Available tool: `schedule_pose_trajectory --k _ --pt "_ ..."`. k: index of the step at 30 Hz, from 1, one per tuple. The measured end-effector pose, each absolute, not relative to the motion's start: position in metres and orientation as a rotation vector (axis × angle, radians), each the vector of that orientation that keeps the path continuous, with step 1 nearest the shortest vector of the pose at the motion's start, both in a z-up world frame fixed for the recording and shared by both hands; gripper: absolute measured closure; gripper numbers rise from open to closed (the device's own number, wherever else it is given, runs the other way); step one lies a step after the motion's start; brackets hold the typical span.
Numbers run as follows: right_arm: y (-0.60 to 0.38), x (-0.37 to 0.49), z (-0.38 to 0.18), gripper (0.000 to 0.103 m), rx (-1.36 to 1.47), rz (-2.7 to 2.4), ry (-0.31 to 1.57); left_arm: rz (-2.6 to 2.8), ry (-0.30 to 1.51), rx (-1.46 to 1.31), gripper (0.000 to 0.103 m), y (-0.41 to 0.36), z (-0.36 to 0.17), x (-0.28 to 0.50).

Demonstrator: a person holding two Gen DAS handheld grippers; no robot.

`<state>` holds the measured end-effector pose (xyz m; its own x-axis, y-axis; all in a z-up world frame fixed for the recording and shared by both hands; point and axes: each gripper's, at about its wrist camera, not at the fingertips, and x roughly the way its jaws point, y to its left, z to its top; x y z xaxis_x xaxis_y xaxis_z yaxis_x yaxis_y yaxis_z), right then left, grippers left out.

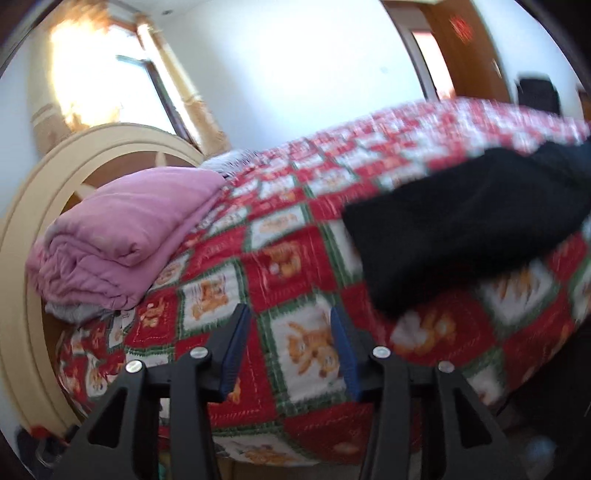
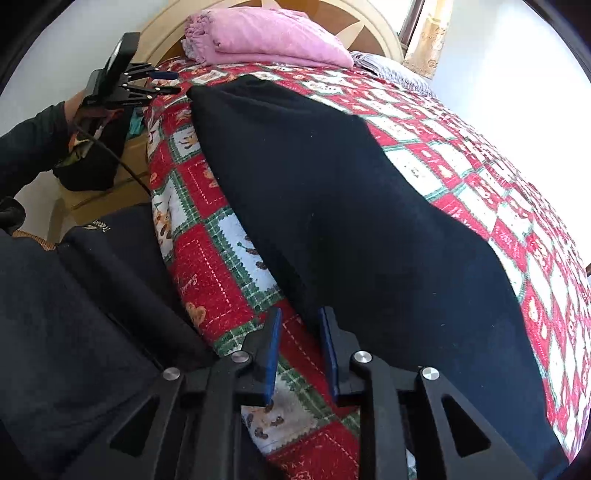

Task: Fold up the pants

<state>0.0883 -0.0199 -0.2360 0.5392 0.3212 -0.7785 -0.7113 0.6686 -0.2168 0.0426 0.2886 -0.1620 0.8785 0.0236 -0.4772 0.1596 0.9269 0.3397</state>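
The black pants lay flat on the quilt; both claws, left claw and right claw, were parted and empty, so the hem should be pinched squarely before folding.

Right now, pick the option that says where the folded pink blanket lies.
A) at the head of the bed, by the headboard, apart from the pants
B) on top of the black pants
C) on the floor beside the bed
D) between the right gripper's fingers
A: the pink blanket sits against the headboard, with patterned quilt showing between it and the black pants.
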Motion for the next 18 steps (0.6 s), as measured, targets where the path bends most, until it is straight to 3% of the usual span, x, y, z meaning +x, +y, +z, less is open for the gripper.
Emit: schedule_pose_trajectory --k 3,7,13,18 --pt "-0.018 0.095 -0.228 0.080 -0.503 0.665 0.752 -0.129 0.437 0.288 0.045 0.273 -0.145 0.047" --pt "-0.013 0.114 -0.233 0.066 -0.453 0.625 0.751 -0.266 0.420 0.229 0.042 0.228 -0.141 0.067" --pt "-0.018 0.106 -0.250 0.066 -0.457 0.628 0.813 -0.317 0.557 0.277 0.041 0.189 -0.193 0.088" --pt "-0.038 0.105 -0.239 0.065 -0.410 0.612 0.824 -0.335 0.520 0.165 0.036 0.203 -0.186 0.075"
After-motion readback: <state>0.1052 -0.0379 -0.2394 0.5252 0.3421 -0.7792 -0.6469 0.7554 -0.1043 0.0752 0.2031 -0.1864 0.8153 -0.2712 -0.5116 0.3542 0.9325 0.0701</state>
